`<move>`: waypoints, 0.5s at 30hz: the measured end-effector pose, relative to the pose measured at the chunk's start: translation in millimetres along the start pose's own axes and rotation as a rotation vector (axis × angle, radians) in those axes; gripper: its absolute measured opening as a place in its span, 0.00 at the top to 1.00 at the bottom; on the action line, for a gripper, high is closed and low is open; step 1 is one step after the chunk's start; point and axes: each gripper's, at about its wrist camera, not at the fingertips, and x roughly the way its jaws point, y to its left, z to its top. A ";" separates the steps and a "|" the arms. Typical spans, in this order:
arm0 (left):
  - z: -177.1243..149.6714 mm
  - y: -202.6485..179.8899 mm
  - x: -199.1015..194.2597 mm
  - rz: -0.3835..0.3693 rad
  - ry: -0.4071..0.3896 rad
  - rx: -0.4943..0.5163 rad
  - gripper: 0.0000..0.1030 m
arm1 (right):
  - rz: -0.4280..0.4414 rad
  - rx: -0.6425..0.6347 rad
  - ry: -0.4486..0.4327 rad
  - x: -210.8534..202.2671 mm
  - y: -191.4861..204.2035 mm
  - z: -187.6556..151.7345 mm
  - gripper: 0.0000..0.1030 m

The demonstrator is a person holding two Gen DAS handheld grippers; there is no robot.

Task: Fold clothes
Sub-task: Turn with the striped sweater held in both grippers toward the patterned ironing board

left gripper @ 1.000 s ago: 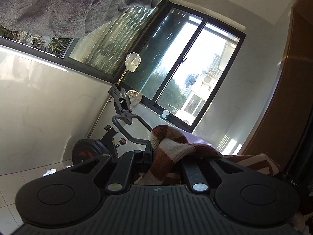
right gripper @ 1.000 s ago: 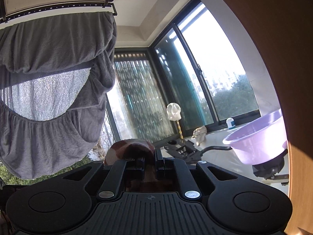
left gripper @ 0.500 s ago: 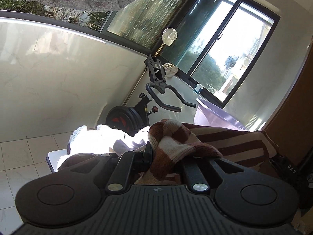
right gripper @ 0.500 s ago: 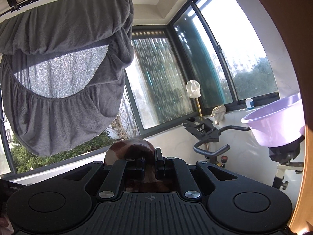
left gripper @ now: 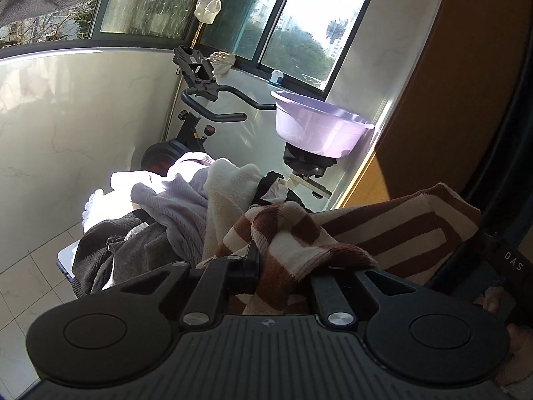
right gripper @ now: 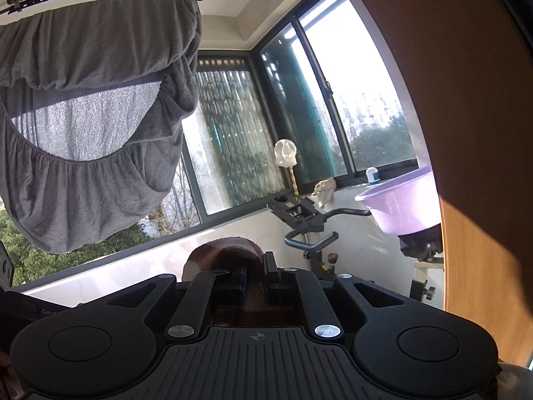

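My left tongs (left gripper: 283,263) pinch the striped sweater (left gripper: 383,233) | my right tongs (right gripper: 255,278) pinch it too (pile of clothes (left gripper: 173,213) below)

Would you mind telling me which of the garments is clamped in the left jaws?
The brown-and-cream striped knit; the lilac, cream and dark grey garments lie loose in the pile beyond.

A home's enclosed balcony is shown: sliding windows (right gripper: 333,106) are seen around a tiled corner, a grey sheet (right gripper: 90,106) is hung to dry overhead, an exercise bike (left gripper: 200,100) is parked beside a lilac washbasin (left gripper: 319,126), and laundry (left gripper: 173,213) is heaped.
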 end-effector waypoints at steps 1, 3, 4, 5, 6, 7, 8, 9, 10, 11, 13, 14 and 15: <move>-7.3 -8.1 -1.7 -0.015 0.015 0.012 0.91 | -0.020 -0.002 -0.002 -15.7 1.5 -3.2 0.92; -22.7 -24.9 -7.5 -0.041 0.041 0.033 0.91 | -0.057 -0.001 -0.009 -48.8 3.2 -10.2 0.92; -30.3 -32.3 -11.6 -0.054 0.052 0.041 0.91 | -0.075 0.002 -0.014 -66.2 3.5 -13.9 0.92; -38.3 -39.4 -16.2 -0.066 0.063 0.049 0.91 | -0.091 0.011 -0.019 -83.7 3.3 -17.7 0.92; -46.2 -46.4 -19.8 -0.078 0.073 0.056 0.91 | -0.103 0.017 -0.022 -99.1 4.3 -20.8 0.92; -54.0 -53.4 -22.9 -0.091 0.083 0.062 0.91 | -0.115 0.024 -0.026 -114.4 5.3 -23.8 0.92; -61.9 -60.3 -26.0 -0.104 0.092 0.069 0.91 | -0.128 0.029 -0.030 -129.6 6.3 -26.9 0.92; -69.2 -66.0 -28.3 -0.118 0.104 0.073 0.91 | -0.142 0.027 -0.034 -144.8 7.1 -30.4 0.92; -76.3 -71.3 -29.1 -0.136 0.119 0.071 0.91 | -0.159 0.026 -0.039 -161.1 7.3 -34.5 0.92; -83.4 -76.5 -29.4 -0.154 0.136 0.068 0.91 | -0.176 0.025 -0.044 -176.5 7.4 -38.3 0.92; -96.3 -88.5 -29.3 -0.190 0.167 0.071 0.91 | -0.210 0.038 -0.043 -199.8 8.8 -42.8 0.92; -101.8 -95.5 -29.2 -0.208 0.179 0.077 0.91 | -0.233 0.041 -0.036 -211.6 9.4 -44.6 0.92; -107.0 -102.8 -29.1 -0.225 0.190 0.085 0.91 | -0.257 0.044 -0.029 -223.4 10.0 -46.4 0.92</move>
